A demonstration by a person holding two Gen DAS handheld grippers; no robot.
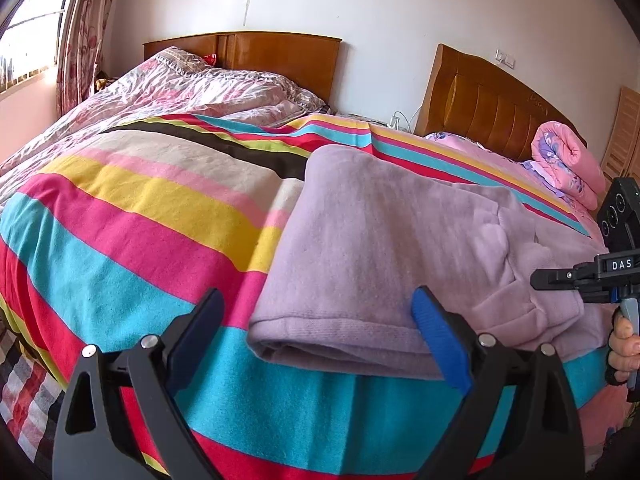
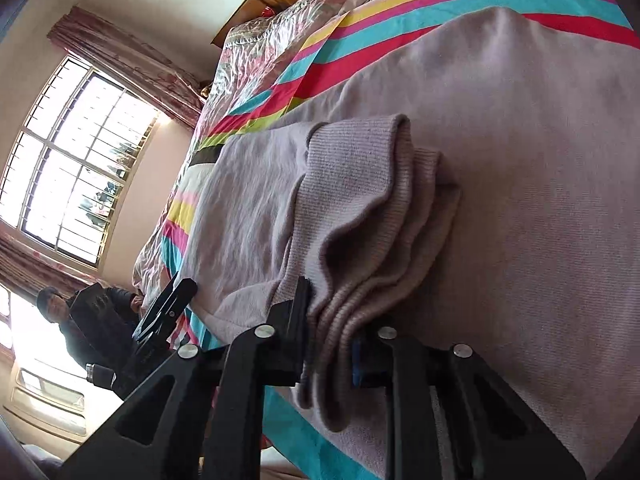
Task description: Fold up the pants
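Folded lilac pants (image 1: 384, 248) lie on a bed's striped blanket (image 1: 132, 216). The left gripper (image 1: 320, 332) stands wide open over their near folded edge, while the right gripper (image 1: 536, 280), in a hand (image 1: 622, 344), reaches in from the right.

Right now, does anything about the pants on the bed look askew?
Slightly: the ribbed cuffs bunch up unevenly where the right tongs pinch them, layers staggered. The rest of the pants lies fairly flat.
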